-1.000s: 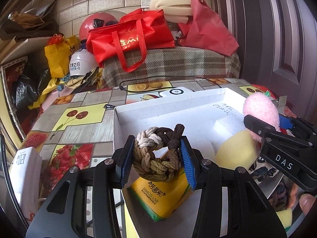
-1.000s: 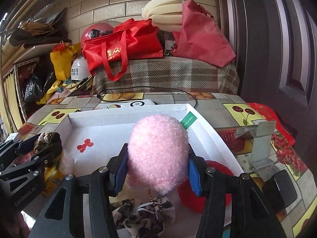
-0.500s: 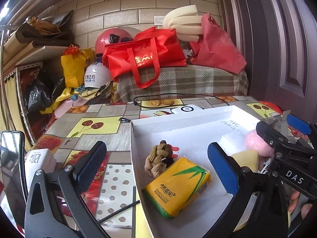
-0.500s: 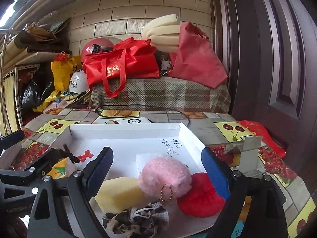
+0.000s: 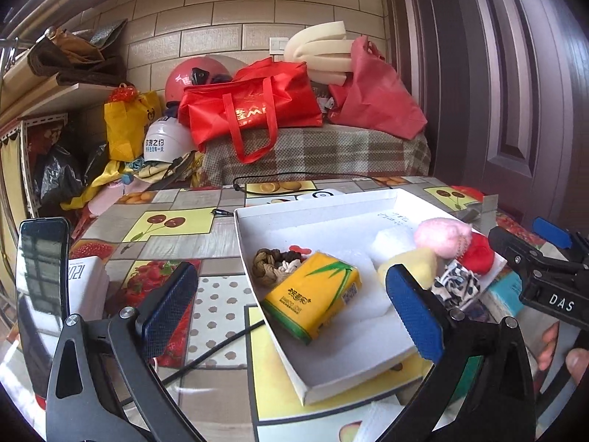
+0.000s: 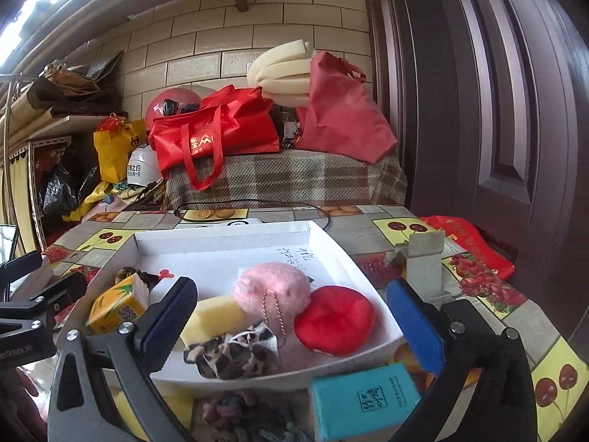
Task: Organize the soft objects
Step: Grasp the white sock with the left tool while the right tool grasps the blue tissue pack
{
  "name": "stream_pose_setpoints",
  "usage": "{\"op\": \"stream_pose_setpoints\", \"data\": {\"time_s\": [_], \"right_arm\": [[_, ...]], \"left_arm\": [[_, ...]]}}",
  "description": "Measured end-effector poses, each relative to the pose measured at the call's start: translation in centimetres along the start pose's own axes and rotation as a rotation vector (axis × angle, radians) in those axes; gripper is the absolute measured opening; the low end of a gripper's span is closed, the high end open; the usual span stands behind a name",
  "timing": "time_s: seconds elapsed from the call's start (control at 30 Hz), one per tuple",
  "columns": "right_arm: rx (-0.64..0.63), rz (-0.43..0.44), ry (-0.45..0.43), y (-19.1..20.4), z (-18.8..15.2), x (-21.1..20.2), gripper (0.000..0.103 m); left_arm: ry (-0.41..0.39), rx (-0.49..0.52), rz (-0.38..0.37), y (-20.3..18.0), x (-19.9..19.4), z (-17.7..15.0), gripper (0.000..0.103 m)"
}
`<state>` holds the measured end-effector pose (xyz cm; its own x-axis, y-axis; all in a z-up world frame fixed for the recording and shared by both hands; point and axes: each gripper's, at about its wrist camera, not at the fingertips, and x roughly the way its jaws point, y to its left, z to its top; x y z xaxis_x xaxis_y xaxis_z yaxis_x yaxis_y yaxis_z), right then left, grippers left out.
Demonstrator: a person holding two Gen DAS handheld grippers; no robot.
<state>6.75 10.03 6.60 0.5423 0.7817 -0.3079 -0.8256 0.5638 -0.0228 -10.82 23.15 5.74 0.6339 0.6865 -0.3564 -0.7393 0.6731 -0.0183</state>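
A white tray on the table holds a brown knotted rope, a yellow tissue pack, a yellow sponge, a pink pompom, a red plush and a leopard-print pouch. My left gripper is open and empty, in front of the tray's near left side. My right gripper is open and empty, in front of the tray's near edge.
A teal tissue pack and a knotted rope lie before the tray. A phone and a white box stand at the left. A cable crosses the table. Bags and helmets pile up behind.
Both grippers have opened wide, letting go of the knotted rope and the pink pompom into the tray, and have pulled back and up from it.
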Motion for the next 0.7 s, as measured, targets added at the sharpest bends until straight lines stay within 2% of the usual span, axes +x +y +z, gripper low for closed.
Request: {"op": "stream_pose_setpoints", "data": {"time_s": [0.13,0.23,0.3,0.43,0.57,0.7], "right_arm": [[0.006,-0.006,0.017,-1.5,-0.6,-1.5,0.103],[0.013,-0.021,0.04,-2.8,-1.0,-2.6,0.103],[0.019,-0.026,0.059,-3.8,-1.3,-3.2,0.103],[0.013,-0.034,0.128,-5.3,-2.1,-4.2,0.103],[-0.004,-0.008,0.265,-6.3,-3.3,-3.8,0.103],[0.061,0.038,0.349,-7.6,-3.9,-2.6,0.103]], "left_arm": [[0.006,0.018,-0.061,0.1,-2.1,-0.8,0.103],[0.045,0.034,-0.146,0.2,-3.4,-1.5,0.103],[0.084,0.053,-0.208,0.0,-4.0,-2.0,0.103],[0.192,0.108,-0.285,-1.2,-4.3,-3.0,0.103],[0.294,0.151,-0.321,-2.8,-3.6,-3.8,0.103],[0.37,0.185,-0.31,-3.8,-2.5,-4.5,0.103]]}}
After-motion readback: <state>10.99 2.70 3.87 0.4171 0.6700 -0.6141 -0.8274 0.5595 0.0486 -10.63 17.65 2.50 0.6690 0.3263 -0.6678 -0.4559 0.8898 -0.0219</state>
